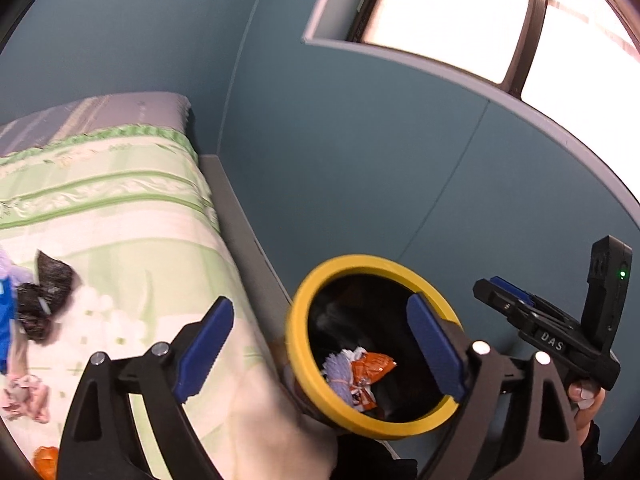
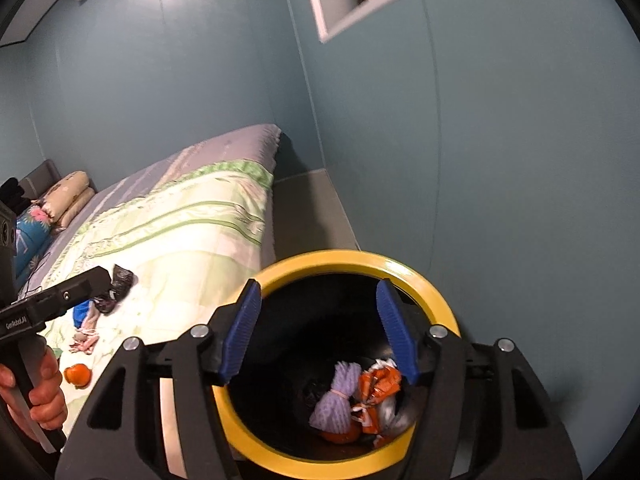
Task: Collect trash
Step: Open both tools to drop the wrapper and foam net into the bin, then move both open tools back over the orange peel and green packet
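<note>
A black bin with a yellow rim stands on the floor beside the bed. Inside it lie a lilac bundle and an orange-and-white wrapper. My left gripper is open and empty, one finger over the bed edge and the other over the bin mouth. My right gripper hangs open and empty above the bin mouth. On the bed lie a crumpled black bag, an orange piece, pink scraps and something blue.
The bed has a green-and-white cover, with pillows at its far end. A narrow grey floor strip runs between the bed and the blue wall. A window sits high on the wall. A hand holds the left tool.
</note>
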`<state>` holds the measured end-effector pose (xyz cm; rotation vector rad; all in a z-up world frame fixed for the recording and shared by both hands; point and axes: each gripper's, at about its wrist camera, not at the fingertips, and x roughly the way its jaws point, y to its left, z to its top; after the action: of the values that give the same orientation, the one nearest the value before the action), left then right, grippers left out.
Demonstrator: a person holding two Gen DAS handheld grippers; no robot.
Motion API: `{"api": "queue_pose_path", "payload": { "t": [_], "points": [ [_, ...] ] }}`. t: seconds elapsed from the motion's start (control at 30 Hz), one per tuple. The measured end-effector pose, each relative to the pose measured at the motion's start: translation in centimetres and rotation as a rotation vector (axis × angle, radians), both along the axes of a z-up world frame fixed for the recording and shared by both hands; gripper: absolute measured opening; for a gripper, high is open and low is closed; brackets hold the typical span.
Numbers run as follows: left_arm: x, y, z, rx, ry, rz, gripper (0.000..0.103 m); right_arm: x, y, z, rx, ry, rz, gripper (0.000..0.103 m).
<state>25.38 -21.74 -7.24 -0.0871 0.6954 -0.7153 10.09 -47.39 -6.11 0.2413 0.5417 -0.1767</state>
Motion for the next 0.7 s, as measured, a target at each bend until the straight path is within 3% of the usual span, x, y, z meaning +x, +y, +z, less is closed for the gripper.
{"api": "queue_pose_path", "payload": {
  "t": [0.23,0.43,0.7],
  "points": [
    [-1.1,5.6,2.8,-0.011,-0.058,0.095,0.095,0.2,4.1,2.7,-0.035,-0.084,0.086,0.074],
    [-1.9,11.6,3.9,0.024,-0.087,0.207,0.095,0.3,8.5,4.7,-0.071,-0.162,0.173,0.085],
    [-3.1,20.7,3.6,0.063,-0.079,0.375,0.095,0.8,14.7,5.9,-0.105,-0.234,0.318,0.090]
  ]
}}
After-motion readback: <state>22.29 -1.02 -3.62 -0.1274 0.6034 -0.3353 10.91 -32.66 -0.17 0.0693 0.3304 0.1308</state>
